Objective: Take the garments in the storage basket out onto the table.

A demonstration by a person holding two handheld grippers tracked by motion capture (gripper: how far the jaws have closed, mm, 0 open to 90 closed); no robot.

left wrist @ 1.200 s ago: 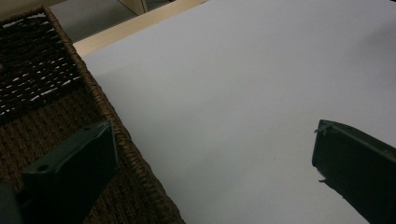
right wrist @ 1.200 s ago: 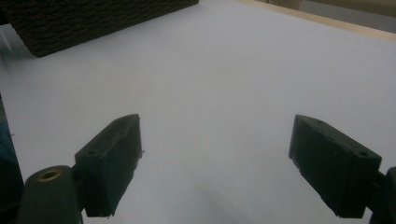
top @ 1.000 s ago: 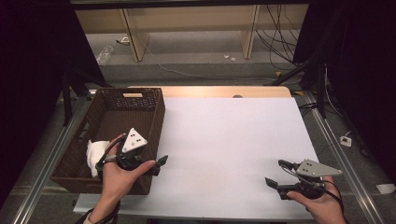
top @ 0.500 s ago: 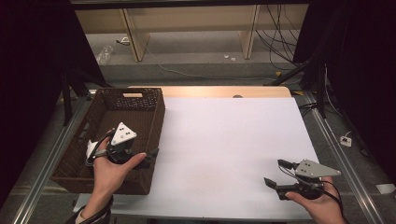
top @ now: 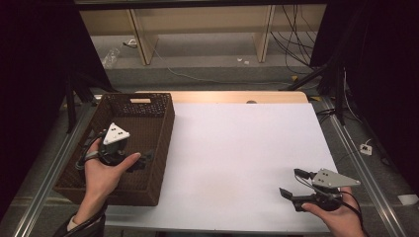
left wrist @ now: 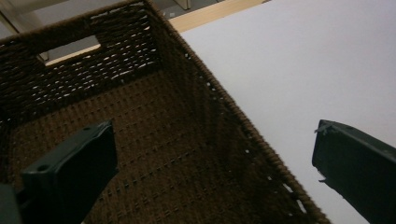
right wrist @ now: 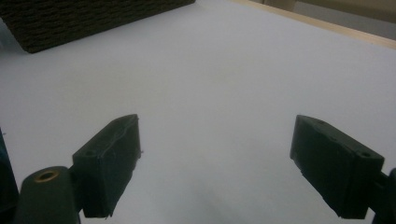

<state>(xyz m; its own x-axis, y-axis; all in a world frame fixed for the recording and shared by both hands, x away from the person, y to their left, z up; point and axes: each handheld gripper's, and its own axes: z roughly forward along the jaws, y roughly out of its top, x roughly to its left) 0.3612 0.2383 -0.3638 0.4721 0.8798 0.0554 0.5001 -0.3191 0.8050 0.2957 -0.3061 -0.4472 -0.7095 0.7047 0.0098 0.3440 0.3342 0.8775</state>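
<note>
My left tool (top: 141, 162) hangs over the dark wicker basket (top: 163, 123), jaws spread wide with nothing between them. The basket sits at the left edge of the white surface (top: 242, 148). My right tool (top: 291, 183) rests released, well apart, near the surface's front right corner.

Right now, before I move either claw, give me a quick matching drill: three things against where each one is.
Things:
1. left claw
2. right claw
3. wicker basket

Places:
A. on the table's left side
B. open, above the white sheet near the right front corner
C. open, straddling the basket's right wall

Pairs: 1-C, 2-B, 3-A
</note>
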